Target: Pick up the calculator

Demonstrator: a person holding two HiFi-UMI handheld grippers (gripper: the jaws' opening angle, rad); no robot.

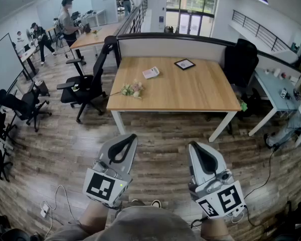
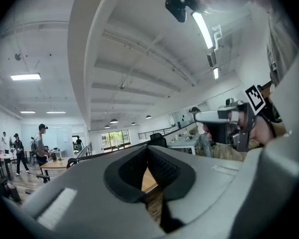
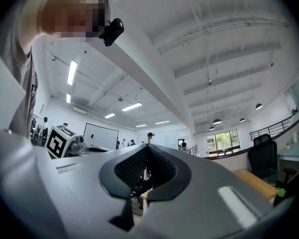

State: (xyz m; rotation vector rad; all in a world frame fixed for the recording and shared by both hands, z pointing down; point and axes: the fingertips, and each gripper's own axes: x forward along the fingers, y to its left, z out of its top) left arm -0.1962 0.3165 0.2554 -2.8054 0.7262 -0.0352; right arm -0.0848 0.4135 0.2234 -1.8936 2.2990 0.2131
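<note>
The calculator (image 1: 151, 73) sits on the wooden table (image 1: 190, 92), on the far left part of the top. A small bunch of flowers (image 1: 132, 89) lies nearer the front edge, and a dark picture frame (image 1: 184, 64) is off to the right. The left gripper (image 1: 132, 136) and right gripper (image 1: 193, 145) hang over the floor, well short of the table. Both have their jaws pressed together, pinching nothing.

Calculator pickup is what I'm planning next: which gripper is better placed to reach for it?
Left, slightly. The calculator lies left of centre on the table, more nearly in line with the left gripper than the right gripper. Both are shut, empty and well short of it.
</note>
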